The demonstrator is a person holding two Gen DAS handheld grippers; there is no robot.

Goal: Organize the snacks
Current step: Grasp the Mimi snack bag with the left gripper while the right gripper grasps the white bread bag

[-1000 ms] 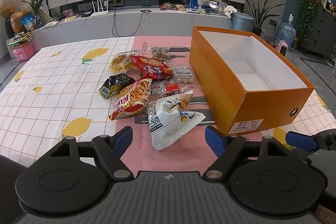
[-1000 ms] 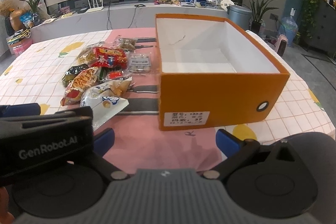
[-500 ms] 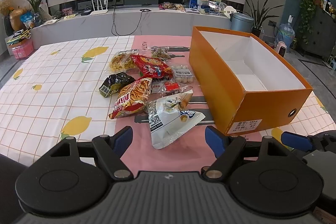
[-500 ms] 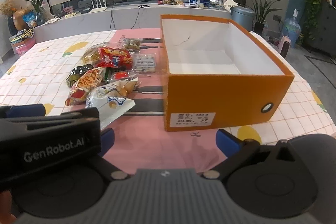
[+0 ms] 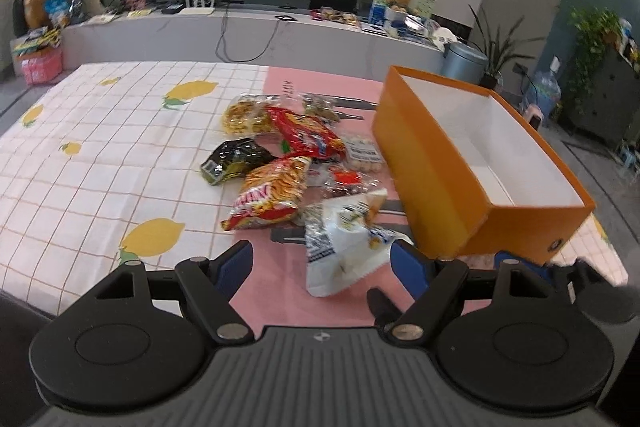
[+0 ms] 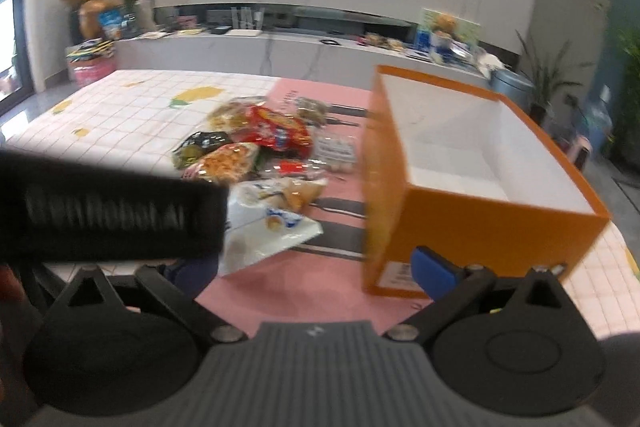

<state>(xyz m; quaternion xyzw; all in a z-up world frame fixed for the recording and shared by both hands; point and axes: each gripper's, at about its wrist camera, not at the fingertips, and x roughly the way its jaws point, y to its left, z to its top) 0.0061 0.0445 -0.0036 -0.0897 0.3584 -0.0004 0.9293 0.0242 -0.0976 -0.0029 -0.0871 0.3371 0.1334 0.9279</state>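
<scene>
Since a second ago we have swung both cameras leftward and in toward the pile, so the snacks sit nearer the centre and the right wrist view is now motion-blurred. Our left gripper [image 5: 322, 259] has its blue fingers spread apart, holding nothing, with the white snack bag [image 5: 344, 243] lying on the pink mat [image 5: 276, 287] just ahead between them. Our right gripper [image 6: 316, 267] is also spread wide and empty, near the orange box [image 6: 480, 219], which stands open and empty to the right of the pile. The orange chip bag [image 5: 272, 195], red packet [image 5: 308, 135] and dark packet [image 5: 234, 161] lie unmoved. The "GenRobot.AI" lettering on the left gripper's housing [image 6: 108, 215], crisp earlier, is smeared; the box's label [image 6: 396, 273] is unreadable.
</scene>
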